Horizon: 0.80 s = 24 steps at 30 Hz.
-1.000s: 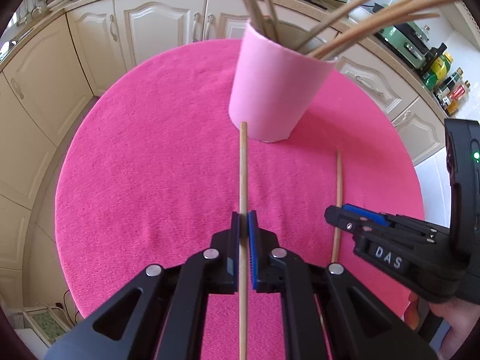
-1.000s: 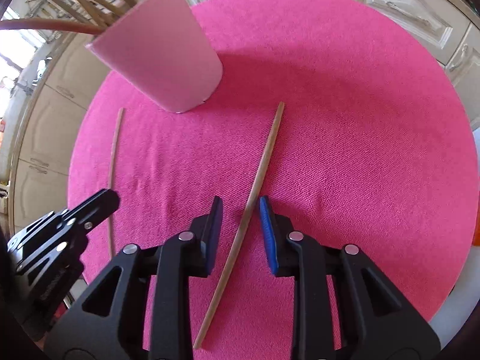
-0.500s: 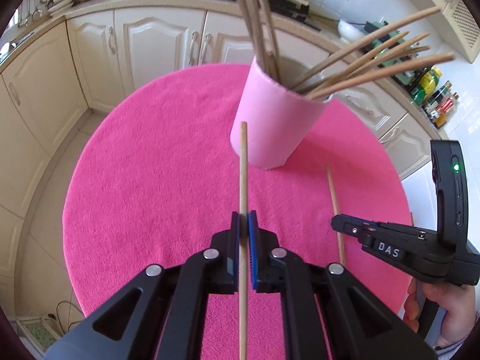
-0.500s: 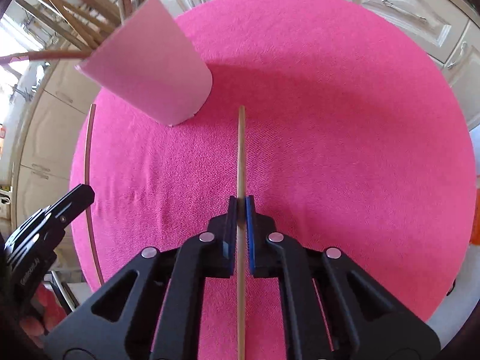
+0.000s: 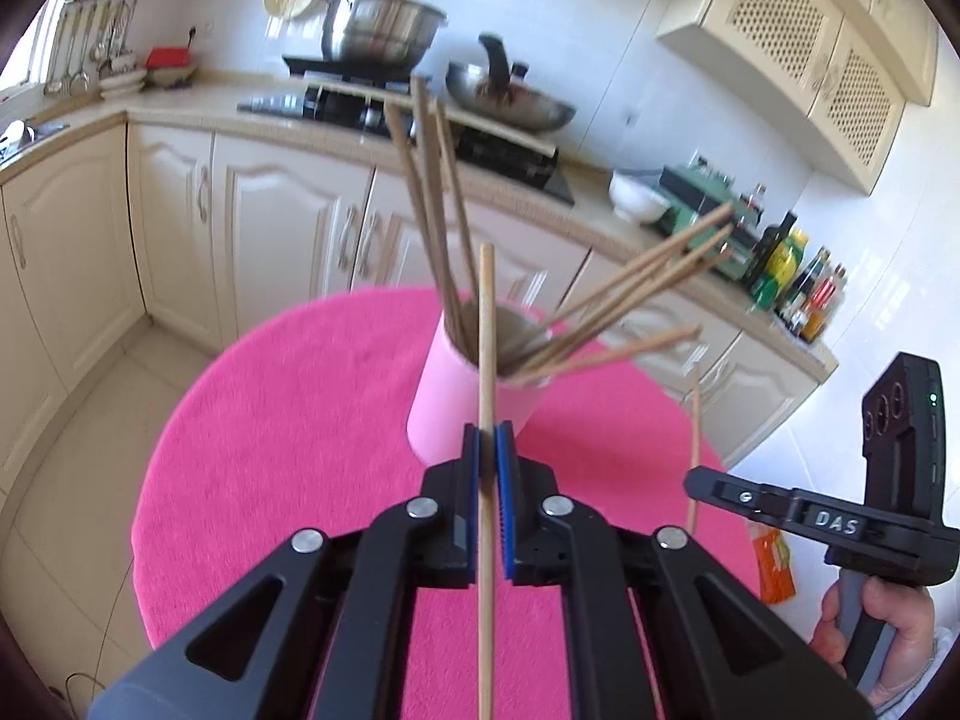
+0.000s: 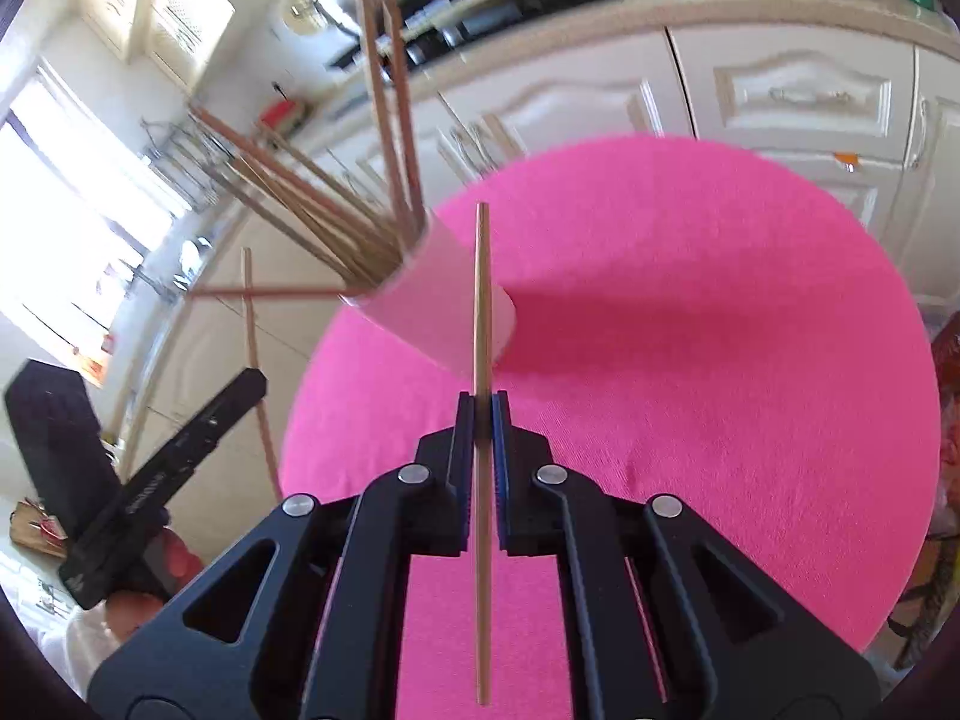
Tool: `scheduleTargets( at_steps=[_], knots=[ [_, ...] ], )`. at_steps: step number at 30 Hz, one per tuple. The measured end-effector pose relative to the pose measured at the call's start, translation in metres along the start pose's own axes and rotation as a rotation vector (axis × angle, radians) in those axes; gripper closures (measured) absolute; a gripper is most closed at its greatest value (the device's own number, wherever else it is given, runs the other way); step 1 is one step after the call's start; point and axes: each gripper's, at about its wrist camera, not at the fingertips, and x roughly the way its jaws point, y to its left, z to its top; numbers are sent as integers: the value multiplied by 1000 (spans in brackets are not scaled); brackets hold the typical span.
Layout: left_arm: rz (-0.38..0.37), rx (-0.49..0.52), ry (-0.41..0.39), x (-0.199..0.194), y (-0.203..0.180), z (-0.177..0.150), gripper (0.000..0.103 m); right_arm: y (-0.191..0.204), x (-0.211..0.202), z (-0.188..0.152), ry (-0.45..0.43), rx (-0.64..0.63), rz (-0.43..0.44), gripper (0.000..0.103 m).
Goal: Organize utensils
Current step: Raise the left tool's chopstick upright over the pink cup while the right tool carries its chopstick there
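A pink cup [image 5: 456,402] holding several wooden chopsticks stands on the round pink table [image 5: 288,438]. My left gripper [image 5: 487,441] is shut on one wooden chopstick [image 5: 486,324], lifted off the cloth, its tip in line with the cup's mouth. In the right wrist view my right gripper [image 6: 482,411] is shut on a second chopstick [image 6: 481,300], also raised, in front of the cup [image 6: 438,312]. The right gripper [image 5: 780,510] with its chopstick [image 5: 695,420] shows at the right of the left wrist view. The left gripper [image 6: 180,444] shows at the left of the right wrist view.
Cream kitchen cabinets [image 5: 270,222] and a counter with a hob, a pan [image 5: 516,102] and bottles [image 5: 798,282] curve behind the table. A hand [image 5: 888,618] holds the right gripper's handle. Tiled floor [image 5: 72,456] lies to the left of the table.
The right gripper shut on the chopstick that lay between its fingers. Both grippers then rose off the cloth with their chopsticks and tilted up, so the kitchen counter came into view.
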Motion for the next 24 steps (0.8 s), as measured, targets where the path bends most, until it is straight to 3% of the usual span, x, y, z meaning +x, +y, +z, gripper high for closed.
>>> scheduleTargets(
  at_steps=[8, 12, 15, 20, 24],
  knots=[
    [-43, 0, -183, -20, -13, 36, 97, 33, -61, 30, -322, -68, 64, 97],
    [-64, 10, -272, -23, -21, 57, 97, 49, -71, 49, -460, -125, 118, 97],
    [-82, 6, -349, -23, -23, 72, 97, 62, -67, 58, -556, -166, 139, 97],
    [-110, 14, -471, -19, -26, 89, 97, 70, -47, 62, -634, -238, 191, 97],
    [-133, 4, -541, -11, -22, 96, 97, 71, -27, 61, -699, -294, 171, 97]
  ],
)
